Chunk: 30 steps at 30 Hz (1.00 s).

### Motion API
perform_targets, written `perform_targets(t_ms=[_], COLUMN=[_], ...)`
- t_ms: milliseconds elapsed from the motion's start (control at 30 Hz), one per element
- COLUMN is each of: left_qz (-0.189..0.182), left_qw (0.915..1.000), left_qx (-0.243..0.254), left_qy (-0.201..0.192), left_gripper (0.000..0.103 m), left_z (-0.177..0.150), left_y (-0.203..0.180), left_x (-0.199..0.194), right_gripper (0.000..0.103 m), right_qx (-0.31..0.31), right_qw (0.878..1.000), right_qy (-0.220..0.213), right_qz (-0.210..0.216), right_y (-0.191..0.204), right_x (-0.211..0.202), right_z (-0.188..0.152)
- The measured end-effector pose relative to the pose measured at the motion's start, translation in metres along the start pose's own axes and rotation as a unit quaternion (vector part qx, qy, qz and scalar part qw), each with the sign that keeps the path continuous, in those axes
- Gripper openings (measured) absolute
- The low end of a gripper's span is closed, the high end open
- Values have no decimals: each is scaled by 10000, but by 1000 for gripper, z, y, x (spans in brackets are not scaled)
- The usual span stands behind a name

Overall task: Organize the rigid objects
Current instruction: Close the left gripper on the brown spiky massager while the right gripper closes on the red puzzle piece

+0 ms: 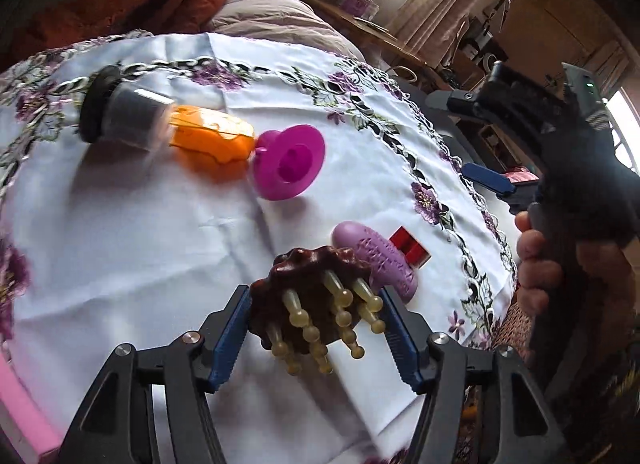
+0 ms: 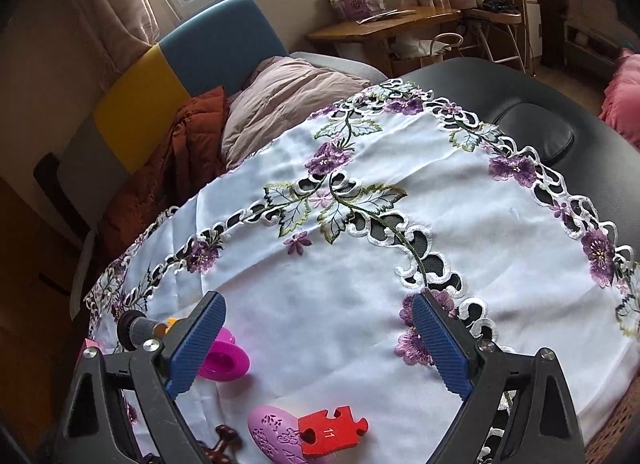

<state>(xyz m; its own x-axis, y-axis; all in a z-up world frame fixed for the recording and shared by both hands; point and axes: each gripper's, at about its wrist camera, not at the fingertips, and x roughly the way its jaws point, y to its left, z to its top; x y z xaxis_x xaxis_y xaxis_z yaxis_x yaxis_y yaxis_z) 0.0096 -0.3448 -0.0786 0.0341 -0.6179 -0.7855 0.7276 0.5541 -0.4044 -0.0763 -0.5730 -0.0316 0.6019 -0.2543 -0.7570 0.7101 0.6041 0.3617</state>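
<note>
Between the blue pads of the left gripper (image 1: 314, 328) sits a dark brown massager (image 1: 308, 296) with yellowish beaded prongs pointing toward the camera. The left pad lies against the massager's scalloped edge, while contact at the right pad cannot be confirmed, so whether the item is gripped or only bracketed cannot be determined. Just beyond the massager, a lilac oval piece (image 1: 376, 260) with embossed markings rests on the white embroidered tablecloth (image 1: 160, 232), and a red puzzle piece (image 1: 410, 246) lies against its far side; in the right wrist view the same red piece carries the number 11 and overlaps the lilac oval. Farther out on the cloth, a magenta funnel-shaped item (image 1: 290, 162) lies on its side, touching the end of an orange item (image 1: 212, 136), which meets a grey cylinder with a black disc base (image 1: 120, 114). At the right edge of the left wrist view, a hand (image 1: 538, 264) holds the right gripper (image 2: 320, 344). Its jaws stand wide apart above bare cloth with nothing between the pads. Beyond the table edge are a pinkish pillow (image 2: 288, 96), a rust-coloured blanket (image 2: 184, 152) and a wooden desk (image 2: 380, 24).
</note>
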Motion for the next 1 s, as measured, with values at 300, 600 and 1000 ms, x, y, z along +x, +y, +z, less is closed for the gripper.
perform_targets(t_ms=[300,600,1000], left_qz=[457,339,355], left_qw=[9986,9982,9976], left_qx=[102,-28,15], left_qy=[-266,-495,-598], left_gripper=[65,64,62], left_z=[-29,-40,-47], left_y=[22,31,36], left_x=[-46,-71,-80], right_gripper=[94,76,48], right_qx=[-633,-617,-854], right_qw=[9863,9715,9570], right_qy=[1524,2248,2681], right_qz=[-60,-430,-700], right_y=[20,11,20], right_x=[44,46,58], right_z=[-25,-35,-44])
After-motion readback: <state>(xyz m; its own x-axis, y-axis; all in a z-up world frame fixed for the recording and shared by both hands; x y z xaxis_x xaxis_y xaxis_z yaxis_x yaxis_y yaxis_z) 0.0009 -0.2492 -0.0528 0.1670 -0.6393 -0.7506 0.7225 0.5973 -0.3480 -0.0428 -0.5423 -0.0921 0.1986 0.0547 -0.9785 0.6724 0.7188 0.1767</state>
